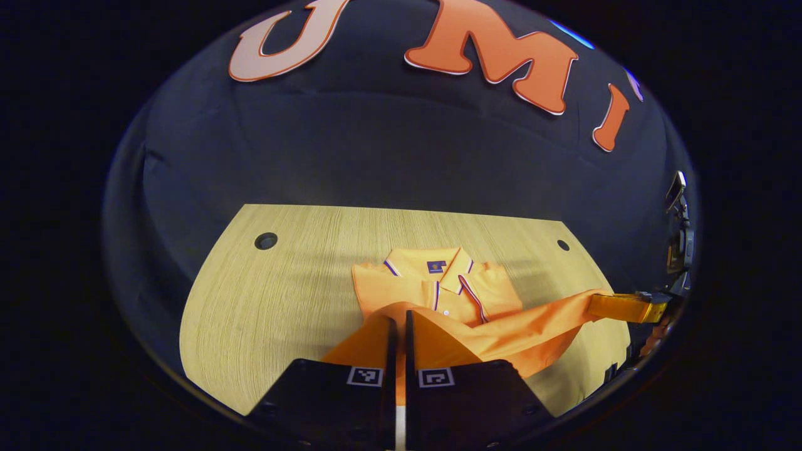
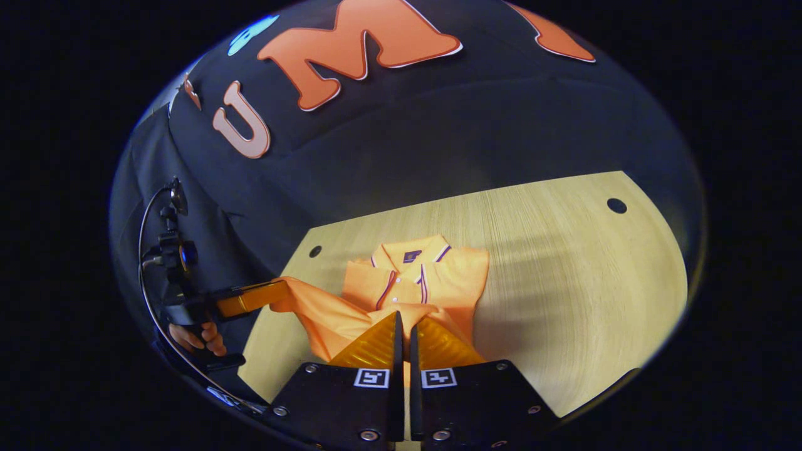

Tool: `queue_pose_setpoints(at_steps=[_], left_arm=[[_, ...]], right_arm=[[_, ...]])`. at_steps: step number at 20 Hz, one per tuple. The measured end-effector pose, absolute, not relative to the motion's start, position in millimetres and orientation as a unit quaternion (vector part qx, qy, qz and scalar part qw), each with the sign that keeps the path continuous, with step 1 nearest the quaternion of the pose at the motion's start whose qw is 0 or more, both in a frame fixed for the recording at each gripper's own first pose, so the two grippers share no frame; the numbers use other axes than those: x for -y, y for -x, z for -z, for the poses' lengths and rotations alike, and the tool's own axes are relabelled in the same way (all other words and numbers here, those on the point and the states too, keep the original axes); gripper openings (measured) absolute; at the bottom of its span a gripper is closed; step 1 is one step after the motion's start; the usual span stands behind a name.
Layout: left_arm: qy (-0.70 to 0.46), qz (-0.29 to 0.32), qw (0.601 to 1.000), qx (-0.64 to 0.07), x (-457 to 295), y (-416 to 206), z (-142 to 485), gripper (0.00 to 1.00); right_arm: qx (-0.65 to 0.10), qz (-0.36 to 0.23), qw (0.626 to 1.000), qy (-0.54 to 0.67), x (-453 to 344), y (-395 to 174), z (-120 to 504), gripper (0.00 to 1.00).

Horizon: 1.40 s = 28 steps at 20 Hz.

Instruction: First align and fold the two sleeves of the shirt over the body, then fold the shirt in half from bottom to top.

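Orange polo shirt (image 1: 438, 294), hem lifted

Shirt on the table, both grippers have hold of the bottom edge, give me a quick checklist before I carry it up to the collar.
1. Left gripper shut on the shirt: ok, cloth sits between its closed fingers.
2. Right gripper shut on the shirt: ok, cloth pinched in the right gripper view too.
3. Sleeves folded over the body: cannot tell, the lifted hem hides the middle.
4. Collar lying flat and facing up: ok.
5. Hem lifted evenly between the grippers: not ok, the cloth sags and wrinkles between them.
6. Table around the shirt free of clutter: ok.
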<state>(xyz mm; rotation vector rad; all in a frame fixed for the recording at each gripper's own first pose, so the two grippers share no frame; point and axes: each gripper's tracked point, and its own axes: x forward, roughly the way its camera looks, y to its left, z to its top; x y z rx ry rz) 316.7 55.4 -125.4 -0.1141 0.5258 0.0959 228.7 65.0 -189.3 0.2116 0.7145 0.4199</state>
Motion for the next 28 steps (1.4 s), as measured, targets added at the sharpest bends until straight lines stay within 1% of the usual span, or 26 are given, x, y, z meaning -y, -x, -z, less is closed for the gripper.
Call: queue_pose_setpoints(at_steps=[3,5,7,10,13,18,22,23,24,25,26,27,28], left_arm=[[0.054,-0.051,0.961,-0.267,-74.4,-349.2,138.2,0.06],[0.065,-0.069,0.954,-0.284,-90.9,-369.6,156.2,0.06],[0.076,-0.074,0.949,-0.296,-98.6,-388.2,168.3,0.06],[0.081,-0.072,0.950,-0.294,-111.2,-413.7,172.8,0.06],[0.095,-0.066,0.954,-0.276,-121.2,-435.5,171.4,0.06],[0.130,-0.085,0.948,-0.279,-143.6,-457.1,186.8,0.06],[0.110,-0.091,0.949,-0.280,-150.6,-460.4,184.7,0.06],[0.101,-0.103,0.951,-0.275,-156.6,-464.5,184.7,0.09],[0.094,-0.110,0.951,-0.272,-160.3,-464.5,180.1,0.17],[0.092,-0.111,0.952,-0.269,-157.7,-459.4,177.0,0.60],[0.097,-0.112,0.951,-0.270,-155.0,-454.3,172.4,0.69],[0.101,-0.113,0.950,-0.272,-151.6,-445.8,167.4,0.79],[0.105,-0.116,0.951,-0.268,-151.6,-442.4,163.3,0.90]], right_arm=[[-0.355,-0.195,0.908,-0.103,-76.3,-258.9,202.2,0.05],[-0.369,-0.173,0.909,-0.084,-75.1,-277.5,225.0,0.05],[-0.373,-0.163,0.910,-0.085,-79.3,-298.9,234.7,0.05],[-0.376,-0.138,0.911,-0.093,-74.8,-329.6,243.0,0.05],[-0.372,-0.123,0.915,-0.094,-69.5,-355.8,247.7,0.05],[-0.386,-0.095,0.914,-0.086,-57.2,-386.8,268.2,0.05],[-0.394,-0.093,0.911,-0.085,-61.4,-401.4,283.9,0.05],[-0.398,-0.093,0.908,-0.092,-64.4,-401.8,283.8,0.05],[-0.409,-0.088,0.903,-0.094,-63.7,-401.0,286.5,0.05],[-0.413,-0.076,0.904,-0.084,-55.7,-398.8,289.7,0.18],[-0.409,-0.066,0.908,-0.067,-47.6,-398.4,286.8,0.25],[-0.399,-0.064,0.913,-0.055,-44.4,-396.3,284.1,0.40],[-0.389,-0.064,0.918,-0.050,-42.6,-392.1,278.3,0.57]])
